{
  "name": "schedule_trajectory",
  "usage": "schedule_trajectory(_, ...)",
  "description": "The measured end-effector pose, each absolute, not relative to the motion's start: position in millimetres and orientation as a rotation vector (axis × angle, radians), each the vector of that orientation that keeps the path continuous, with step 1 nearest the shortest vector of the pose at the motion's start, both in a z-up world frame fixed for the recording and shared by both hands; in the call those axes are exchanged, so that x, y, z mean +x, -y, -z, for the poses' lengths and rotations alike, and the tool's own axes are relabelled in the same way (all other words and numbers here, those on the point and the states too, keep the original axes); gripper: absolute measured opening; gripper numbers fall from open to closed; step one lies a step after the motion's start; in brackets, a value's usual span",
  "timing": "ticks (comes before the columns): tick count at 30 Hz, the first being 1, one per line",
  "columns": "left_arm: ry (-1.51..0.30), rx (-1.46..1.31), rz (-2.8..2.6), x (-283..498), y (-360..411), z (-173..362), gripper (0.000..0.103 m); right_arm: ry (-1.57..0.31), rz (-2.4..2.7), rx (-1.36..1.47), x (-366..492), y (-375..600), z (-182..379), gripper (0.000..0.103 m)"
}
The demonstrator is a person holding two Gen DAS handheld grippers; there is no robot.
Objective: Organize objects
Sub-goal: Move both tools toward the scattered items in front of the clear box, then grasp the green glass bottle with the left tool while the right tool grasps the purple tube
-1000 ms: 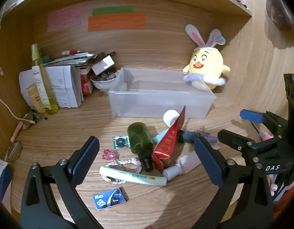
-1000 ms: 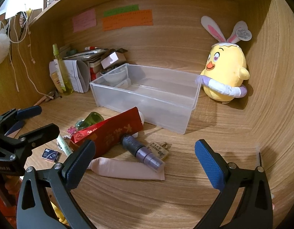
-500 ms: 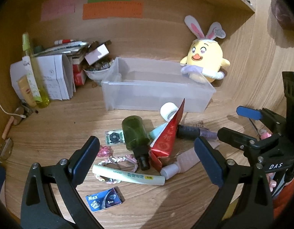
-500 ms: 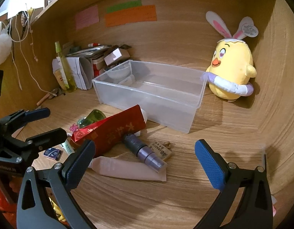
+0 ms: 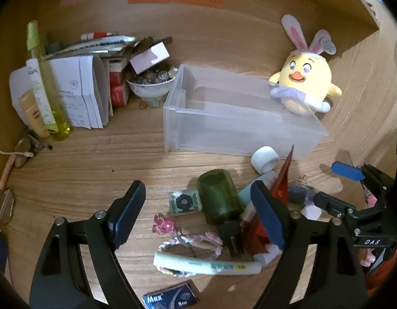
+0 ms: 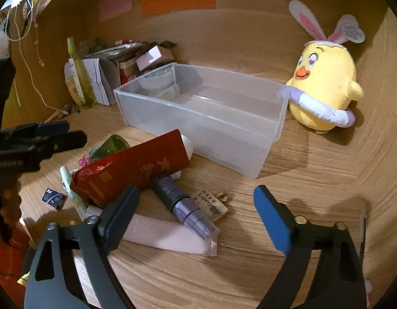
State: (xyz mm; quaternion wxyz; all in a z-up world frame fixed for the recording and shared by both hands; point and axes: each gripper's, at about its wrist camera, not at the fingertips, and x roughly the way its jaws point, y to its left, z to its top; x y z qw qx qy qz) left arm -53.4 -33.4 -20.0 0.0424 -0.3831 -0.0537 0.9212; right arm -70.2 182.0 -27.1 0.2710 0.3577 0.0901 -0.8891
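- Translucent plastic bin [image 5: 239, 128] is your landmark, sitting on the wooden desk [image 5: 95, 164] with nothing visible inside it.
- Your left gripper [image 5: 198, 206] hangs over the clutter in front of the bin. Its fingers [image 5: 126, 211] are apart but closing, and nothing is pinched yet. The dark green bottle [image 5: 220, 198], a small floral packet [image 5: 184, 201] and a pink trinket [image 5: 163, 225] lie on the desk in the gap between them.
- Your right gripper [image 6: 198, 211] is in front of the bin too, toward its right end. Its fingers [image 6: 273, 219] are also apart and closing on nothing. The purple bottle [image 6: 185, 206], the pale pink tube [image 6: 167, 237] and an eraser tag [image 6: 210, 204] sit in that gap.
- Right against the bin's front wall you've got a red envelope [image 6: 131, 170] propped on edge and a white tape roll [image 5: 264, 159].
- Nearer you than that pile: a white-green tube [image 5: 206, 265] lying over a braided cord [image 5: 190, 242], then a small blue "Max" box [image 5: 171, 297].
- Yellow bunny-eared chick plush [image 6: 324, 87] stands just beside the bin's right end.
- Left of the bin are a bowl of marbles [image 5: 150, 83], stacked papers [image 5: 82, 95] and a tall yellow-green bottle [image 5: 47, 82].
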Motion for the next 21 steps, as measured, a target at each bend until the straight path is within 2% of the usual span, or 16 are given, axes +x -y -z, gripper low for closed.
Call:
schedule_trajectory(3,0.178,-1.211,-2.787,-62,34,27,0.082,-0.263,2.356,0.995,-76,-175,34,0.069)
schedule_trajectory(7,0.205,-1.283,-2.732,-74,34,39,0.074,-0.300,2.307,1.025,-78,-166,41,0.054)
schedule_trajectory(13,0.279,-1.341,-2.658,-87,35,51,0.071,-0.381,2.251,1.041,-83,-150,48,0.051)
schedule_trajectory(17,0.244,-1.337,-2.660,-91,30,51,0.069,-0.421,2.219,1.058,-88,-140,54,0.051)
schedule_trajectory(19,0.229,-1.328,-2.652,-91,27,51,0.064,-0.455,2.223,1.054,-90,-135,56,0.051)
schedule_trajectory(21,0.225,-1.323,-2.630,-93,25,50,0.053,-0.475,2.224,1.050,-91,-132,56,0.050)
